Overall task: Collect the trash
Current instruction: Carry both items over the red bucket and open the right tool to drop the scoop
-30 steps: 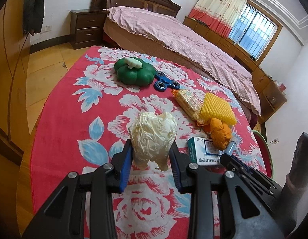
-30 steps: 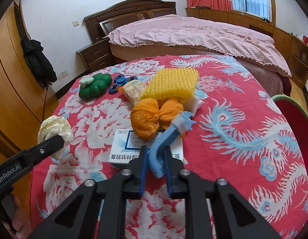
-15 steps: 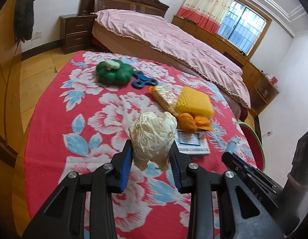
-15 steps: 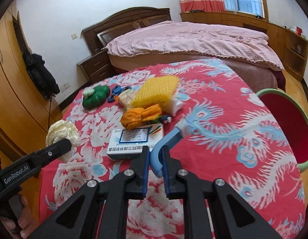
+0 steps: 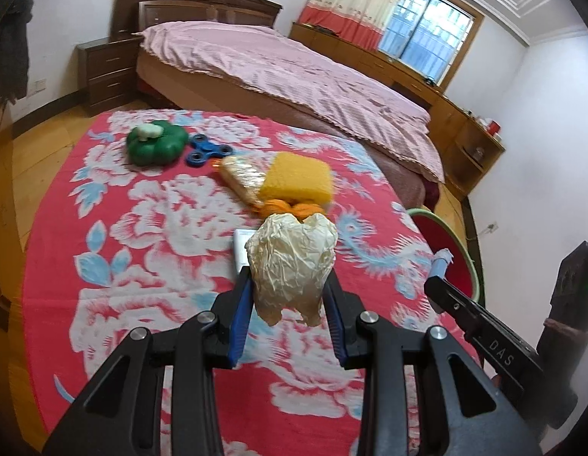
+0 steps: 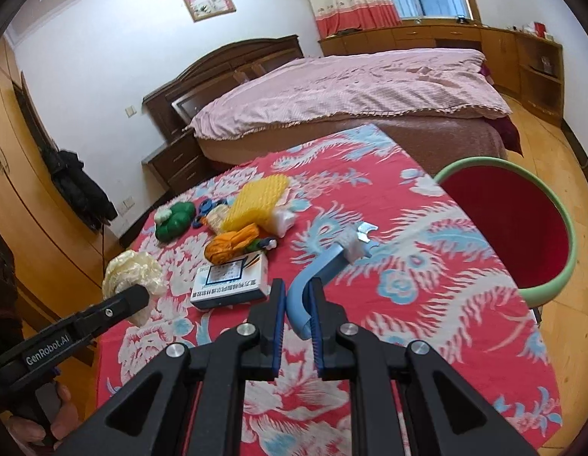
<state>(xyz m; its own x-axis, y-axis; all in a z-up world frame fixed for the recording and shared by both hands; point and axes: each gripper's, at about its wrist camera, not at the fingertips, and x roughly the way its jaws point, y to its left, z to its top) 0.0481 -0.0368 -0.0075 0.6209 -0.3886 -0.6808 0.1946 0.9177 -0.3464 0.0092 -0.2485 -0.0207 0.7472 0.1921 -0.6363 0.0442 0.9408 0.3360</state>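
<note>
the left gripper [image 5: 290, 296] has its fingers clamped on a crumpled ball of cream paper [image 5: 292, 262], holding it in the air above the table [image 5: 142, 266], which is covered with a red flowered cloth. the right gripper [image 6: 297, 304] has its fingers pressed together on the curved handle of a blue razor [image 6: 332, 262], whose white head points toward the table's right edge. just past that edge stands a red bin with a green rim [image 6: 510, 228], open side up.

on the table, a white and blue box [image 6: 231, 279] lies near the middle. beyond it sit an orange wad [image 6: 229, 243], a yellow sponge [image 6: 261, 203] and a wrapped snack [image 5: 242, 178], close together. toward the far left corner lie a green pumpkin-shaped toy [image 5: 155, 146] and a blue fidget spinner [image 5: 208, 150], just beside each other. a bed with a pink cover [image 5: 286, 72] stands behind the table's far edge.
</note>
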